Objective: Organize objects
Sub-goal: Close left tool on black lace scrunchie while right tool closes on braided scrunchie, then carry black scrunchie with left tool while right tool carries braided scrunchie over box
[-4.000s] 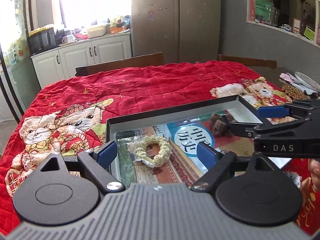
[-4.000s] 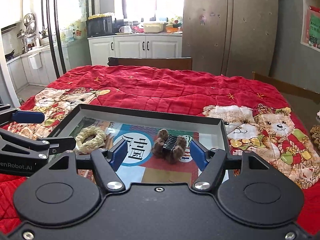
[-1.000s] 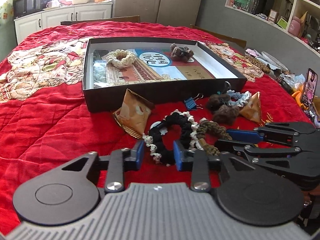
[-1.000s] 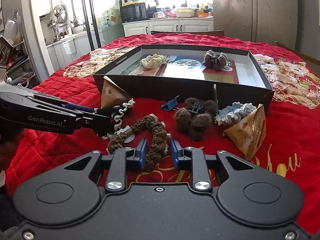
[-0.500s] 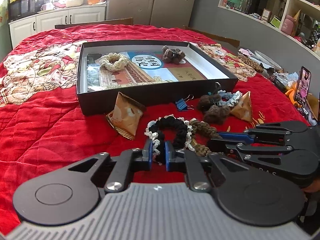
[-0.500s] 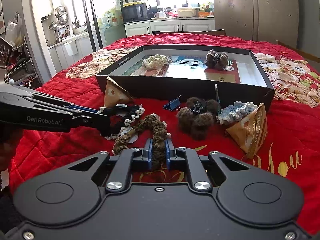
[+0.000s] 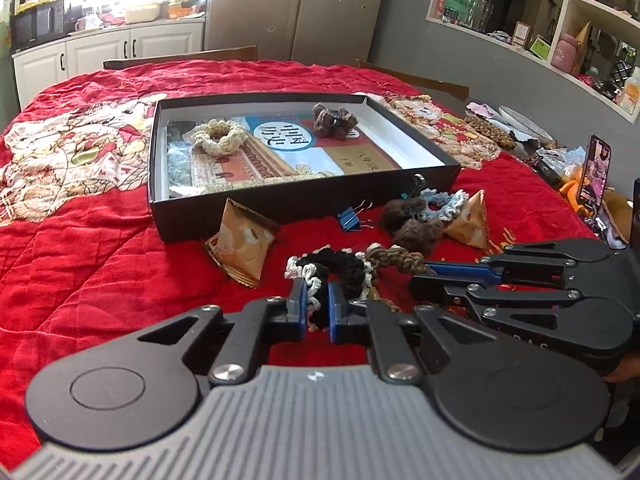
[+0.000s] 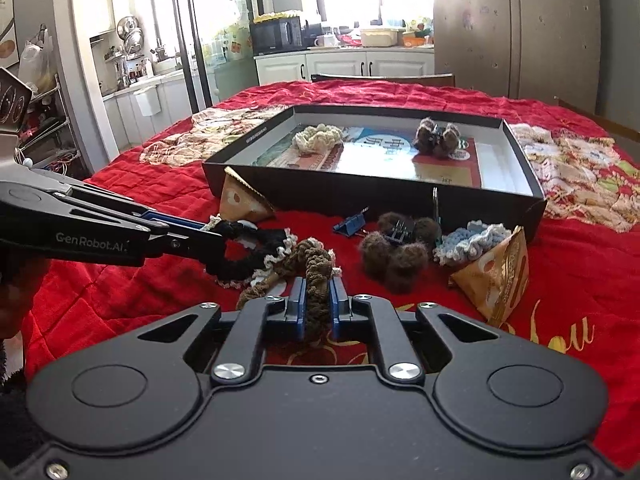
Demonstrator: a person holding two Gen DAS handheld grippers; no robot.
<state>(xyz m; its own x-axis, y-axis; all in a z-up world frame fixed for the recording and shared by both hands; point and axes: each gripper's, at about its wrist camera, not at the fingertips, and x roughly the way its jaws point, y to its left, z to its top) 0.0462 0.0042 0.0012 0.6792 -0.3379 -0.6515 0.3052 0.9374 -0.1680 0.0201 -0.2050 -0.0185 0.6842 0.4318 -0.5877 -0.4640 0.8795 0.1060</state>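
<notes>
My left gripper [image 7: 317, 300] is shut on a black scrunchie with white trim [image 7: 340, 266], which also shows in the right wrist view [image 8: 256, 254]. My right gripper [image 8: 317, 302] is shut on a brown braided scrunchie [image 8: 316, 270], seen in the left wrist view [image 7: 394, 258] too. Both scrunchies touch each other just above the red cloth. Behind them stands a black shallow box [image 7: 300, 200] [image 8: 380, 196] holding a cream scrunchie [image 7: 218, 134] and a brown fuzzy hair clip [image 7: 334, 120].
In front of the box lie two triangular snack packets [image 7: 240, 240] [image 8: 496, 276], a blue binder clip [image 8: 350, 224], a brown fuzzy clip [image 8: 394, 248] and a light blue scrunchie [image 8: 470, 240]. A phone [image 7: 596, 172] stands at the right edge.
Both grippers came back from the box to the pile in front of it, closed on the two scrunchies, and have lifted them slightly.
</notes>
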